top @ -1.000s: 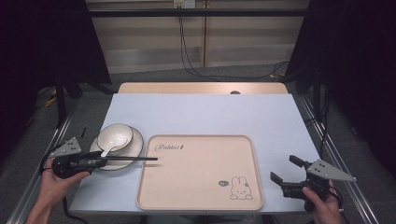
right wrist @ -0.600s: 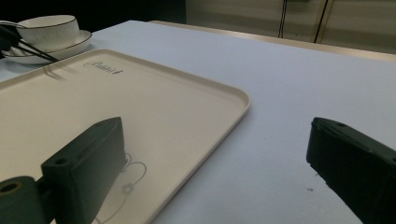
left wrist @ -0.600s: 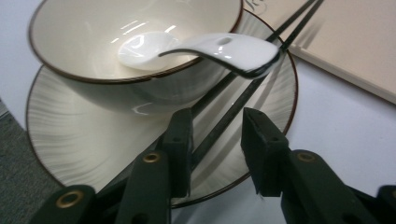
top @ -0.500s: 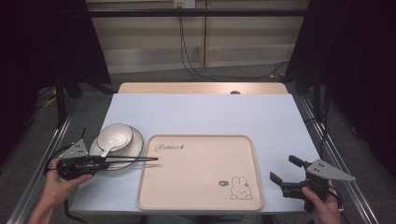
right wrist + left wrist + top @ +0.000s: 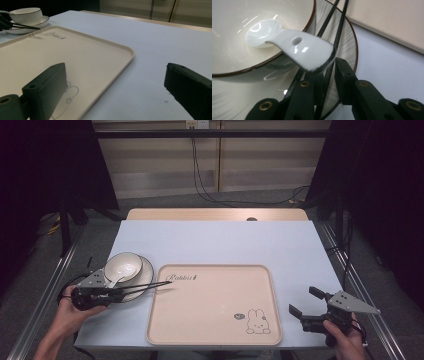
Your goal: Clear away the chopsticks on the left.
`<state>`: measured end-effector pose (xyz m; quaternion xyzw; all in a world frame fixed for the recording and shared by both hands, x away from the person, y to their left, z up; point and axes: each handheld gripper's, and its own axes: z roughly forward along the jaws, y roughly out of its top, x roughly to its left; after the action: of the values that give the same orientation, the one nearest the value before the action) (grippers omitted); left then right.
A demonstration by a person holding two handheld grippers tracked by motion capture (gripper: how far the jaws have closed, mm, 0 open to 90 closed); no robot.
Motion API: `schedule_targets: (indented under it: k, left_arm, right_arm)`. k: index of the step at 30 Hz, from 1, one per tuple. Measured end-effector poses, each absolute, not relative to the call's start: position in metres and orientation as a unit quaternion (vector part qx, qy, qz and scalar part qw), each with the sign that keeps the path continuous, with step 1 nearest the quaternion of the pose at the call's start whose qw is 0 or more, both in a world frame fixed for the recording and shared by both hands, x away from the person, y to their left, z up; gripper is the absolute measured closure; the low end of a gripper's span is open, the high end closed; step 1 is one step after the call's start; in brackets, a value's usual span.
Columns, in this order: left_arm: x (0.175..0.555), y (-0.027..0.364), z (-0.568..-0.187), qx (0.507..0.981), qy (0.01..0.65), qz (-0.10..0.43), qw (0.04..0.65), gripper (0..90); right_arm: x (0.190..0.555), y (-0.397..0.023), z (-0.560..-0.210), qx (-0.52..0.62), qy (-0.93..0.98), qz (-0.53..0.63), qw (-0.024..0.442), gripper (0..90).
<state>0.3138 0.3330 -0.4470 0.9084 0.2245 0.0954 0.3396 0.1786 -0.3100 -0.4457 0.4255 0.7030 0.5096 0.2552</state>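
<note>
Black chopsticks (image 5: 145, 287) clamped in left hand-held gripper (image 5: 112, 293) lower left over plate (image 5: 142, 275), white spoon (image 5: 294, 48) in bowl (image 5: 123, 265), right hand-held gripper (image 5: 306, 302) lower right, jaws wide apart, empty, beside beige tray (image 5: 215, 305).

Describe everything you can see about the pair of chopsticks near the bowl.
The chopsticks are two thin, dark, glossy sticks, near parallel and almost level. The left gripper has its jaws closed on them near one end. They cross over the ribbed plate beside the bowl, passing under the white spoon's handle. Their tips reach out over the edge of the beige tray. Whether they touch the plate is unclear.
</note>
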Motion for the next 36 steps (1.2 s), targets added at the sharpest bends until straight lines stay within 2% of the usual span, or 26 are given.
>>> schedule_targets:
  k: [6, 21, 36]
  left_arm:
    - [0.315, 0.330, -0.447, 0.913, 0.221, 0.081, 0.334, 85.1]
    - [0.309, 0.331, -0.436, 0.898, 0.251, 0.051, 0.358, 85.8]
    - [0.283, 0.330, -0.424, 0.857, 0.319, 0.031, 0.405, 86.0]
  right_arm:
    - [0.179, -0.311, -0.446, 0.425, 0.703, 0.508, 0.258, 4.2]
    - [0.179, -0.310, -0.446, 0.426, 0.704, 0.507, 0.256, 4.2]
    - [0.178, -0.310, -0.446, 0.425, 0.704, 0.510, 0.252, 4.2]
